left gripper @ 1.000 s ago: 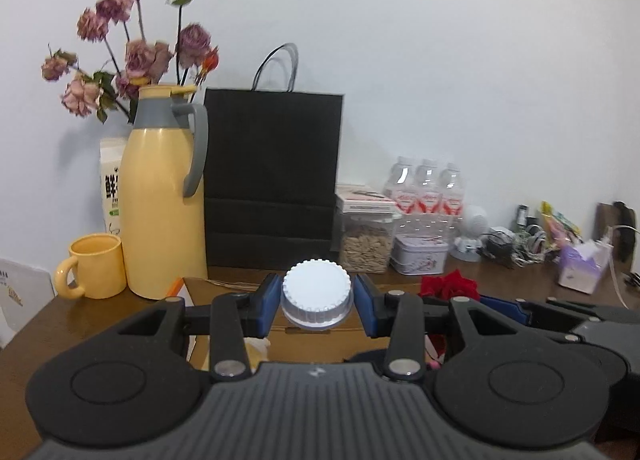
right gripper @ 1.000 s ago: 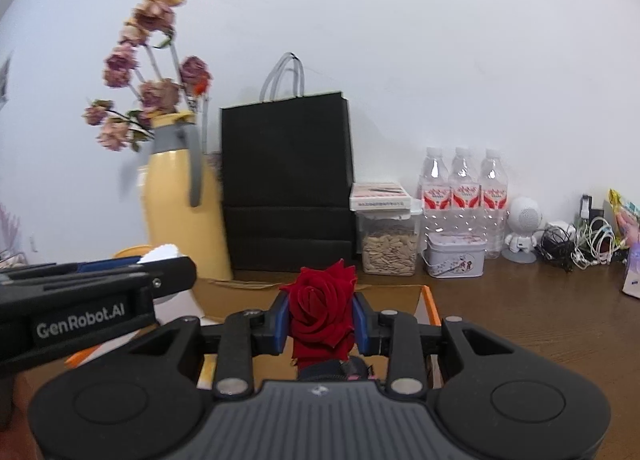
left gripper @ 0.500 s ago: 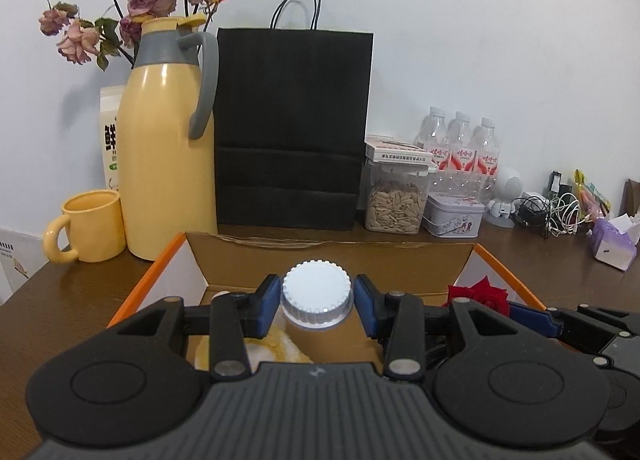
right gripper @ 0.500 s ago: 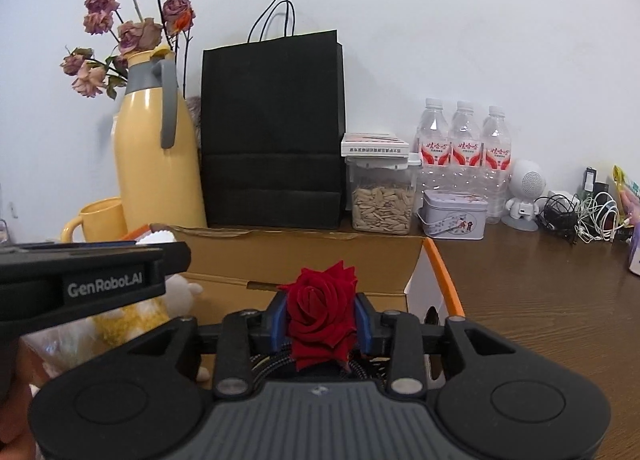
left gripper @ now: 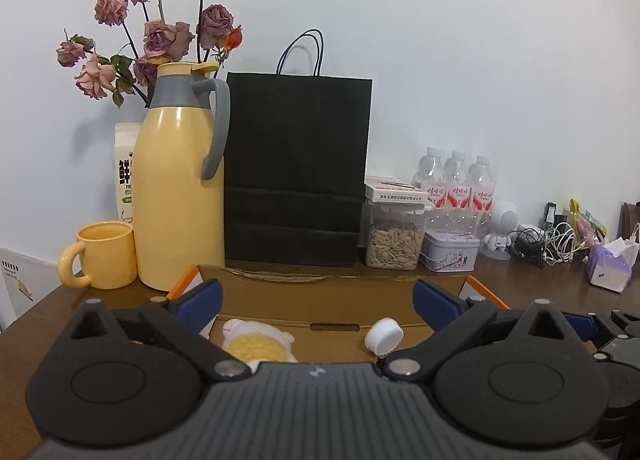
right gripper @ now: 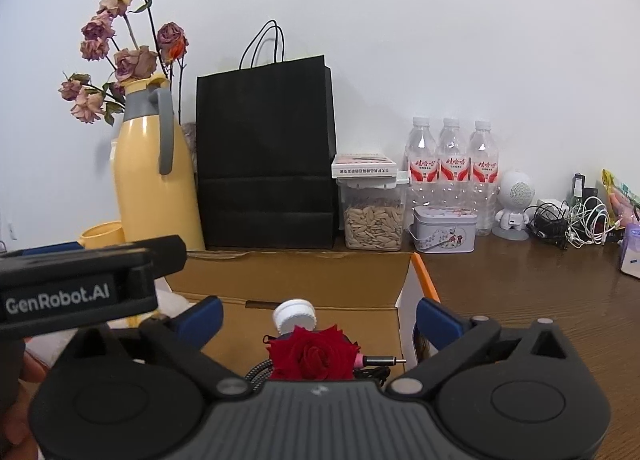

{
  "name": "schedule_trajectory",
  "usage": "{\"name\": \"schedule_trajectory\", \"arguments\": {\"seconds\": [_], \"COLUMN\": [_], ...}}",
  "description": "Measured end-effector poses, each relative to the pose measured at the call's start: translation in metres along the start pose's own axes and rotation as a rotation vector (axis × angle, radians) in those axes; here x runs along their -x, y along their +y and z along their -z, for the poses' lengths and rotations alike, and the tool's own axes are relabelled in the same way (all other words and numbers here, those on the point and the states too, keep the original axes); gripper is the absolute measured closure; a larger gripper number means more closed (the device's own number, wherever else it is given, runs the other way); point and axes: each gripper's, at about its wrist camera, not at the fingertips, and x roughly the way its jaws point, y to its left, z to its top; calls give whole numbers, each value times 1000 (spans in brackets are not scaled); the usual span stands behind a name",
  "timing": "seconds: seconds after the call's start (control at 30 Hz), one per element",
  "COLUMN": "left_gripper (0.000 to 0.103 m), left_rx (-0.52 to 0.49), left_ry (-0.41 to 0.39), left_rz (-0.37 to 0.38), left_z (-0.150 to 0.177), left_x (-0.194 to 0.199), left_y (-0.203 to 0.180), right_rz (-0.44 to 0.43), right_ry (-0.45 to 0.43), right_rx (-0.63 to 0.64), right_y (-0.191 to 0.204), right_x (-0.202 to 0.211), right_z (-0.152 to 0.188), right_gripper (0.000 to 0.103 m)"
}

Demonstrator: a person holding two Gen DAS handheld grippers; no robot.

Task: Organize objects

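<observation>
An open cardboard box with orange-edged flaps sits in front of me; it also shows in the right wrist view. My left gripper is open and empty above it. A white-capped bottle lies in the box beside a yellow and white plush toy. My right gripper is open and empty. A red rose lies in the box below it, next to the bottle's white cap and a cable plug.
Behind the box stand a yellow thermos jug with dried roses, a yellow mug, a black paper bag, a seed jar, a tin, three water bottles and tangled cables.
Both grippers opened. The left one let go of the white-capped bottle and the right one let go of the red rose; both now lie in the box.
</observation>
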Motion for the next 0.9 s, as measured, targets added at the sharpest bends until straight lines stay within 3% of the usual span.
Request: {"name": "schedule_trajectory", "arguments": {"seconds": [0.57,0.9], "left_gripper": [0,0], "left_rx": [10,-29], "left_ry": [-50,-14], "left_rz": [16,24], "left_z": [-12,-6], "left_x": [58,110], "left_y": [12,25], "right_rz": [-37,-57], "right_ry": [-49,-24], "right_rx": [44,62], "right_y": [7,10], "right_x": [55,108], "right_z": [-2,8], "right_gripper": [0,0]}}
